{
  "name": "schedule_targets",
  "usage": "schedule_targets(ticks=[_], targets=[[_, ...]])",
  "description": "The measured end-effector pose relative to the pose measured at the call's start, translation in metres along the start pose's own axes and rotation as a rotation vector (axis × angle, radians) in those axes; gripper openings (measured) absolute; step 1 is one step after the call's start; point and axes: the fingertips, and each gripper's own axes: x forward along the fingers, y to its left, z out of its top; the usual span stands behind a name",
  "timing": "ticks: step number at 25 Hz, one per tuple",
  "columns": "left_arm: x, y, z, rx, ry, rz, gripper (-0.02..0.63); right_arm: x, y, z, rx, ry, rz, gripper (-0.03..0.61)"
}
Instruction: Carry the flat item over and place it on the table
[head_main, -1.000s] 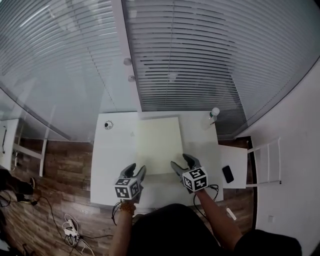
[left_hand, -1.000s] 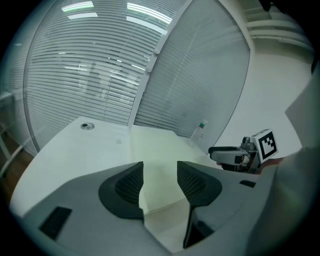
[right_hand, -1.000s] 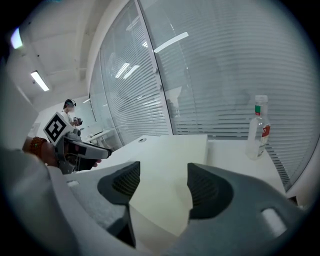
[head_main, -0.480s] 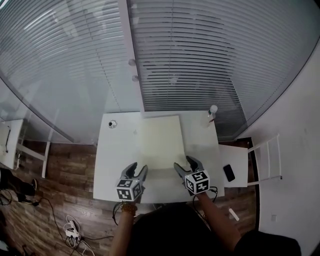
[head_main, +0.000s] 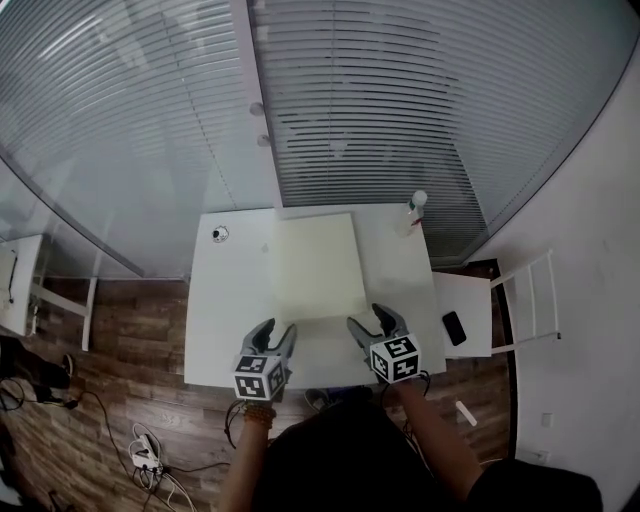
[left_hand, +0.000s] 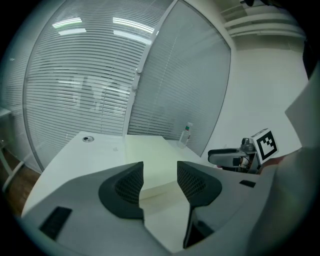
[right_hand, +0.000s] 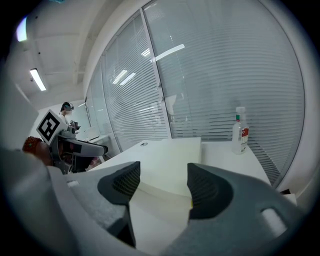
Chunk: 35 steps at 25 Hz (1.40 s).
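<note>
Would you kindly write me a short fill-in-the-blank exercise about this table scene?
1. The left tongs and the right tongs both stand ____, with nothing between them.
2. The bottle stands at the far ____ corner of the white table.
3. The pale board lies ____ on that table, not upright.

Missing words: open; right; flat.

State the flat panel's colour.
The flat panel is pale cream, clearest in the head view.
</note>
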Motion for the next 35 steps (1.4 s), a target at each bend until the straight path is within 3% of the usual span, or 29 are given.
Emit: schedule_targets(ticks=[16, 19, 29, 35], targets=[[-0.04, 0.01, -0.024, -0.009, -0.021, 0.108, 0.209, -0.016, 0.028, -0.004, -0.076, 0.005, -0.042, 0.282], [-0.046, 0.01, -0.026, 0.004, -0.019, 0.115, 0.204, -0.018, 0.034, -0.005, -0.088, -0.002, -0.046, 0.232], [-0.062, 0.015, -0.018, 0.036, -0.051, 0.143, 0.179, -0.02, 0.055, -0.002, -0.098, -0.002, -0.031, 0.232], [-0.084, 0.009, -0.004, 0.062, -0.083, 0.149, 0.149, -0.027, 0.086, 0.007, -0.156, -0.013, -0.002, 0.232]])
